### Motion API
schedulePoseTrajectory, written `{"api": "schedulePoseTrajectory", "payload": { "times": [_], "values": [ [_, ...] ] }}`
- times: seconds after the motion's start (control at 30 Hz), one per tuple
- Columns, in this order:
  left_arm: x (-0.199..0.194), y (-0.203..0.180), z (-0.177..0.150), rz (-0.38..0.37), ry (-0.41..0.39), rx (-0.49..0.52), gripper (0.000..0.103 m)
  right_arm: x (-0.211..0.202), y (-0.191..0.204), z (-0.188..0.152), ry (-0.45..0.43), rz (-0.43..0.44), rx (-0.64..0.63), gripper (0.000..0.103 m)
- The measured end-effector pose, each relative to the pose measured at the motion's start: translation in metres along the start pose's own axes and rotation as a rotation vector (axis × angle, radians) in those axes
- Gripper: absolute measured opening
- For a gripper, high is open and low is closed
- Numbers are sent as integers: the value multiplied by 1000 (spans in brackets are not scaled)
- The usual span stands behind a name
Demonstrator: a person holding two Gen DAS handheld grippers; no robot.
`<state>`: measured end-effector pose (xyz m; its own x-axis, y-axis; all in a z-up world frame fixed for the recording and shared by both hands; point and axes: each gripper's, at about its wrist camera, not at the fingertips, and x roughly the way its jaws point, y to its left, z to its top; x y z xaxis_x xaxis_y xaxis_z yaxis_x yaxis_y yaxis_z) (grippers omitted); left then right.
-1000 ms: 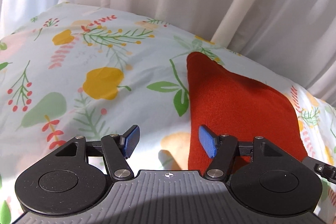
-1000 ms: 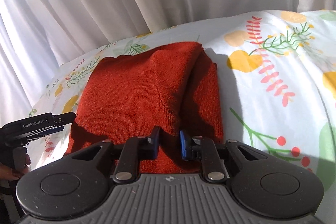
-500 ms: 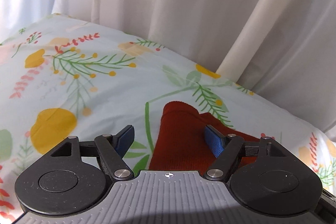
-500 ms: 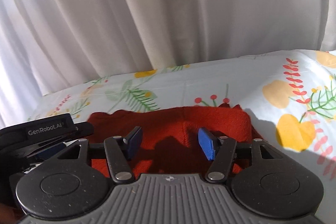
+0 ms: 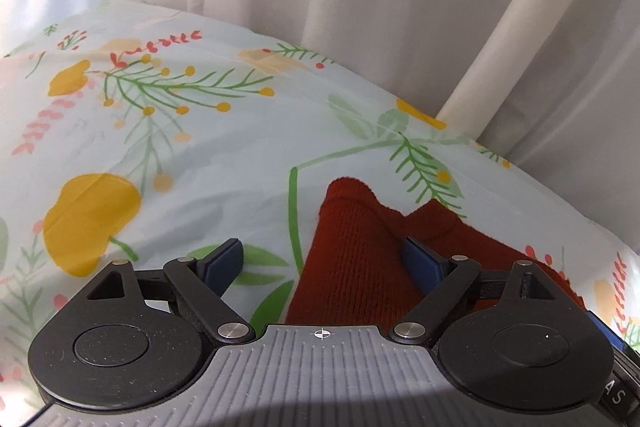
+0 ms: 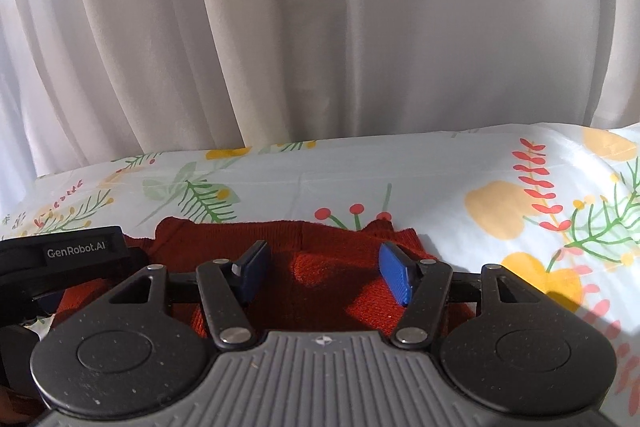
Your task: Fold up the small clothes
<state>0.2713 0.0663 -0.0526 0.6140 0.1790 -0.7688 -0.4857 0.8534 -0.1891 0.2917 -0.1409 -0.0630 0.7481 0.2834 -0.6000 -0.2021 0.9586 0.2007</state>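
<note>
Both tongs, left [image 5: 320, 261] and right [image 6: 322, 273], are spreading apart, gripping nothing. Red knit garment [image 5: 360, 267] lies between and under their tips on the floral cloth [image 5: 180, 155]. Risk: a pad may snag the knit on withdrawal, undoing the fold.

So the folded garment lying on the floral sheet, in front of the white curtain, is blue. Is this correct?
Not quite: the garment is rust red, not blue, as the right wrist view shows. Only the gripper pads are blue. It does lie on the floral sheet, before the white curtain.
</note>
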Motion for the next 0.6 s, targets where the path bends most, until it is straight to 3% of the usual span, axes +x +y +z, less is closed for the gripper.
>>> {"api": "schedulePoseTrajectory", "payload": {
  "times": [0.07,0.17,0.27,0.37,0.47,0.6],
  "values": [
    [-21,7,-4,-30,24,3,91,-6,1,0,10,25,-7,68],
    [-72,26,-17,-106,-8,57,92,-33,5,-3,57,82,-60,69],
    [-107,42,-44,-73,-43,114,94,-83,7,-28,80,117,-163,71],
    [-111,52,-71,-41,7,169,96,-116,2,-61,141,71,-228,81],
    [-122,63,-89,-68,34,162,98,-130,-14,-77,208,75,-153,83],
    [-140,58,-107,-47,104,254,98,-148,-17,-82,276,41,-169,89]
  ]
}}
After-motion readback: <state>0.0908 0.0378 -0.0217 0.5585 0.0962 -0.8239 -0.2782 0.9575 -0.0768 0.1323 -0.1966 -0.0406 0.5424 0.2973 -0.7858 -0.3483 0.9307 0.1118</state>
